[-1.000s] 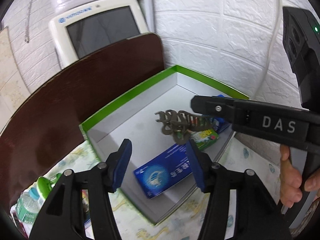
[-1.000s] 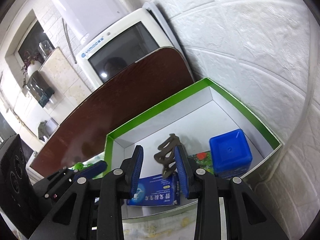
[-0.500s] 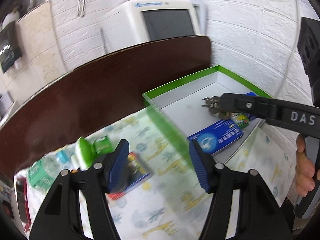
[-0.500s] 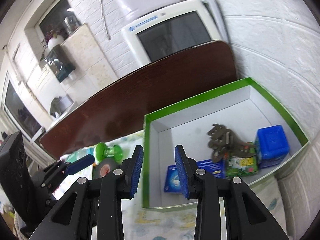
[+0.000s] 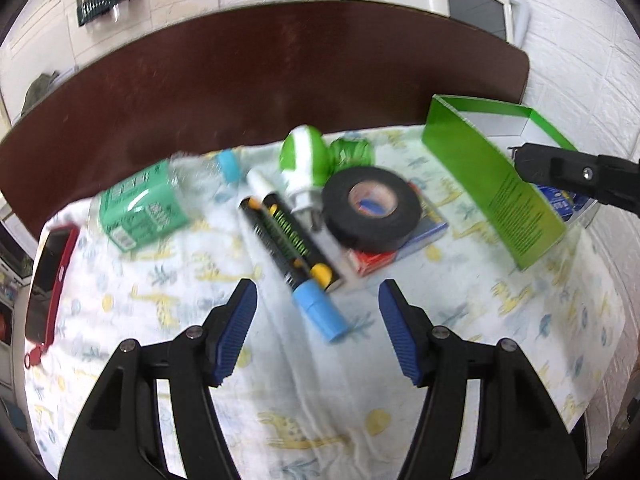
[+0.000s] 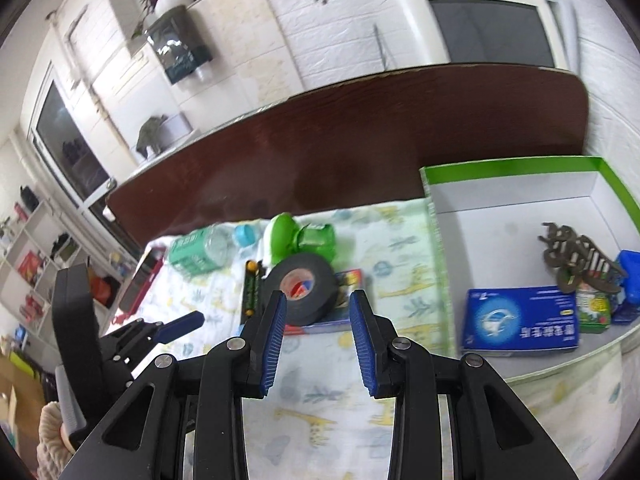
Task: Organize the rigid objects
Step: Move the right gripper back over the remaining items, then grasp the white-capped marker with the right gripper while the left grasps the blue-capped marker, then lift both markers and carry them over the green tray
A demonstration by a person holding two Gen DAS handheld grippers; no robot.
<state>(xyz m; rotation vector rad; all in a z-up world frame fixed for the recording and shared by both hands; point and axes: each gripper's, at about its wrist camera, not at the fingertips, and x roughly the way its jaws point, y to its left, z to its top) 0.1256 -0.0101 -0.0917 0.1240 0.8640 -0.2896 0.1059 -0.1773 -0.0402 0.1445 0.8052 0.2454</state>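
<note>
A green-walled box stands at the right of the cloth and holds a brown wooden model, a blue carton and a blue cube. On the cloth lie a black tape roll, a marker with a blue cap, a green plastic toy and a green-labelled bottle. My left gripper is open and empty, just short of the marker. My right gripper is open and empty, near the tape roll.
A red-cased phone lies at the cloth's left edge. A dark brown board stands behind the objects. A white monitor sits by the brick wall. A flat red-and-blue pack lies under the tape.
The right gripper let go of the wooden model in the box and drew back to the left. The left gripper swung left from the box to above the loose objects.
</note>
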